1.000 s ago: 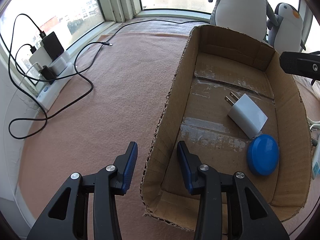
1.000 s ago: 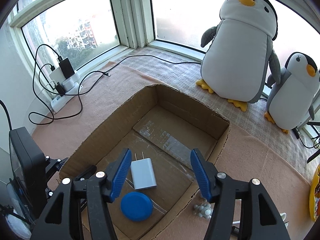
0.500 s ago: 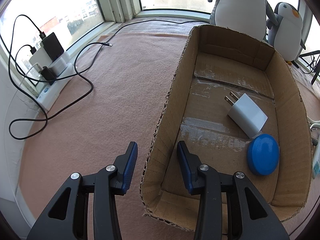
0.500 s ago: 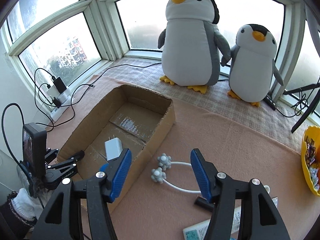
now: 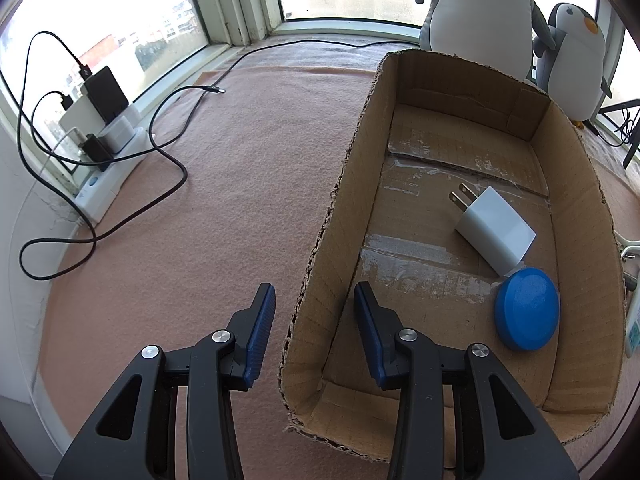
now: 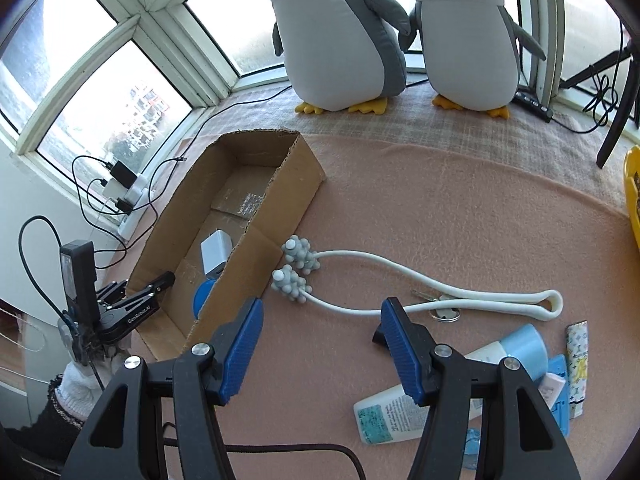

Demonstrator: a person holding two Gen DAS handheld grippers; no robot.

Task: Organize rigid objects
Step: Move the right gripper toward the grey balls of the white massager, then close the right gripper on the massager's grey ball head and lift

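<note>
With the left tool [image 5: 310, 334] seemingly clamped on the cardboard box [image 5: 472, 128] wall and the right tool [image 6: 322, 346] standing wide and empty over the white massager [image 6: 420, 288] beside the box, a careless grab could snag the keys beneath it

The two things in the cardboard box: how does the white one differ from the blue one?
The white charger is a boxy block with two metal prongs; the blue disc is round, smooth and flat. The charger lies farther from the left tool, the disc nearer. Both rest on the cardboard box floor, close together.
</note>
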